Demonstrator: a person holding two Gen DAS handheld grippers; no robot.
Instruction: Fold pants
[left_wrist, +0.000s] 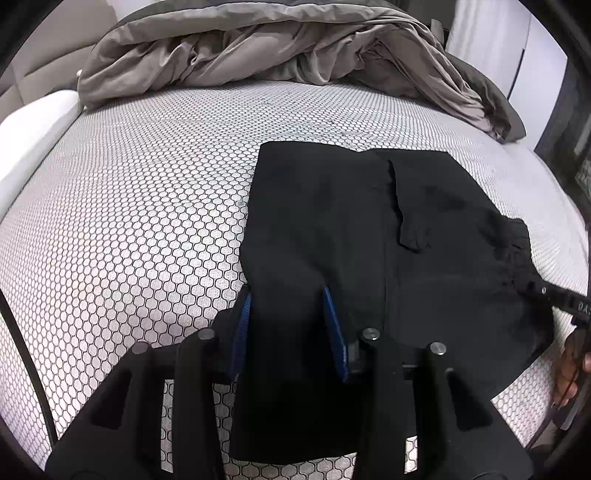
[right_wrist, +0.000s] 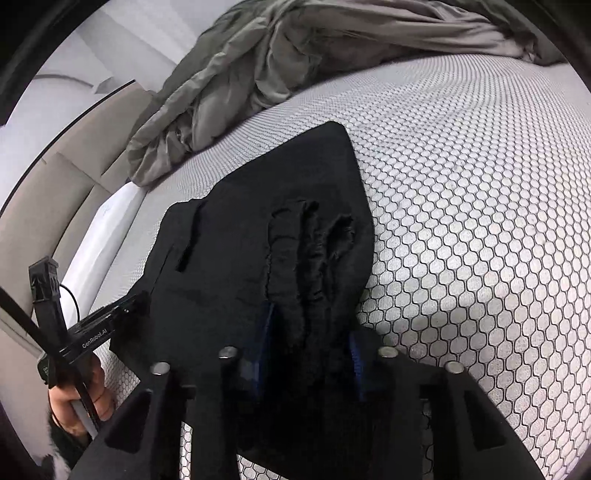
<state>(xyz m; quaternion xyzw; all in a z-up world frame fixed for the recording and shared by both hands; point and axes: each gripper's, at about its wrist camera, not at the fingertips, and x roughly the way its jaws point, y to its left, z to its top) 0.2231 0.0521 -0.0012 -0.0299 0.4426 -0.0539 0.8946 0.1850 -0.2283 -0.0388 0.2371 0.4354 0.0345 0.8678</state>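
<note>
Black pants (left_wrist: 351, 206) lie folded on the honeycomb-patterned mattress (left_wrist: 129, 184). My left gripper (left_wrist: 287, 295) is shut on their near left edge, with cloth filling the gap between the blue pads (left_wrist: 334, 325). In the right wrist view the pants (right_wrist: 229, 266) show a bunched, gathered waistband. My right gripper (right_wrist: 312, 325) is shut on that bunch, its blue pads (right_wrist: 356, 354) against the cloth. Each gripper appears in the other's view: the right gripper (left_wrist: 554, 295) at the pants' right corner, the left gripper (right_wrist: 107, 325) at their left edge with a hand (right_wrist: 85, 398) behind it.
A crumpled grey duvet (left_wrist: 258, 48) is heaped along the far side of the bed, also at the top of the right wrist view as the duvet (right_wrist: 258, 55). Bare mattress (right_wrist: 480, 221) stretches around the pants. A beige padded bed frame (right_wrist: 55, 192) borders the left.
</note>
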